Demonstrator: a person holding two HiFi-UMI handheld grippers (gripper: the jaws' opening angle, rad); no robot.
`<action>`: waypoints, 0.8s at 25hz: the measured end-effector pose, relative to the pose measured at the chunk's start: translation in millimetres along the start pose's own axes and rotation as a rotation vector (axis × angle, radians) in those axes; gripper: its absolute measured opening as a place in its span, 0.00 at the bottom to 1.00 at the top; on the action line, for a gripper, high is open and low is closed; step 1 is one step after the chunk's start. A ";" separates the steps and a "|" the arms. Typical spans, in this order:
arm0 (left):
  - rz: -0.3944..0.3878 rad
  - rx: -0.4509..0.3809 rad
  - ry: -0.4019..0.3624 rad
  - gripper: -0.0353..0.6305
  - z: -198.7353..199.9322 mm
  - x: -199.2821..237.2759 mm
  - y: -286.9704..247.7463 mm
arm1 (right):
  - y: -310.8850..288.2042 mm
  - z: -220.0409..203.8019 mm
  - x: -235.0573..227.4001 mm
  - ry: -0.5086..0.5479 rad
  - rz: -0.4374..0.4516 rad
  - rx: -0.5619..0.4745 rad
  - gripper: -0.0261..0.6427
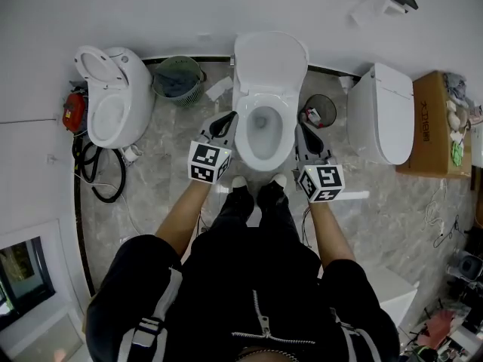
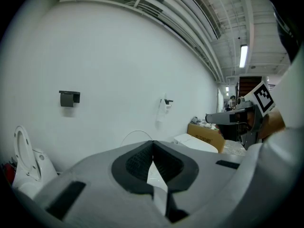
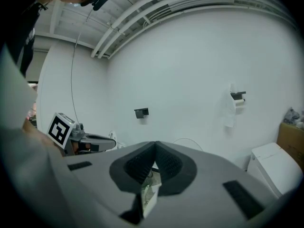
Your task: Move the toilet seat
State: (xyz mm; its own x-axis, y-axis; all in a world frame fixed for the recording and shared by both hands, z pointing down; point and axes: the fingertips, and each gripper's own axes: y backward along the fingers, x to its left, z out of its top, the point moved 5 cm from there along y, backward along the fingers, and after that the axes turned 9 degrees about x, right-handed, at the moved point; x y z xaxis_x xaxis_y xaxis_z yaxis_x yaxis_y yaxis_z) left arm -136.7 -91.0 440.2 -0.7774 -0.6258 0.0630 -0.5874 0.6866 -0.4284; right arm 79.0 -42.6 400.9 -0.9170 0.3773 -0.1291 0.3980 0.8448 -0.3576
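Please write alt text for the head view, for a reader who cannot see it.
A person stands before a white toilet with its lid raised, holding the left gripper and right gripper on either side of its bowl.

The white oval toilet seat (image 1: pixel 240 130) is seen lowered flat on the middle toilet (image 1: pixel 263 164), with the lid (image 1: pixel 270 62) raised upright behind it.

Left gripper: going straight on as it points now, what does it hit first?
Probably the middle toilet's raised lid, ahead of the left gripper; depth is unclear, so it might slip past beside it.
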 end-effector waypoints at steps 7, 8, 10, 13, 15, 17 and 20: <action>0.011 0.020 0.027 0.06 -5.1 2.6 -25.0 | -21.2 -13.6 -26.3 -0.019 0.017 0.037 0.04; 0.011 0.027 0.032 0.06 -7.8 3.4 -28.8 | -24.1 -15.4 -29.7 -0.025 0.017 0.040 0.04; 0.011 0.043 0.047 0.06 -13.9 4.6 -37.9 | -29.6 -19.4 -37.5 -0.036 0.019 0.050 0.04; 0.009 0.065 0.072 0.06 -25.3 5.4 -58.3 | -39.4 -30.7 -54.7 -0.047 0.016 0.071 0.04; 0.012 0.083 0.087 0.06 -37.2 5.3 -69.6 | -44.9 -44.0 -64.6 -0.063 0.012 0.089 0.04; 0.021 0.105 0.109 0.06 -52.4 4.4 -78.0 | -48.6 -61.4 -73.0 -0.081 0.013 0.112 0.04; 0.028 0.134 0.161 0.06 -77.5 1.4 -91.3 | -53.5 -92.1 -87.5 -0.111 0.013 0.155 0.04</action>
State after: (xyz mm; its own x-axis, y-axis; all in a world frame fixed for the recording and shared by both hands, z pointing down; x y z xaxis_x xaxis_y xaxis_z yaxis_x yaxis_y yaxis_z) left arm -101.5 -125.9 549.2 -0.8250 -0.5327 0.1886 -0.5387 0.6407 -0.5471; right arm 140.3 -85.9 516.6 -0.9124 0.3366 -0.2329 0.4091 0.7683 -0.4924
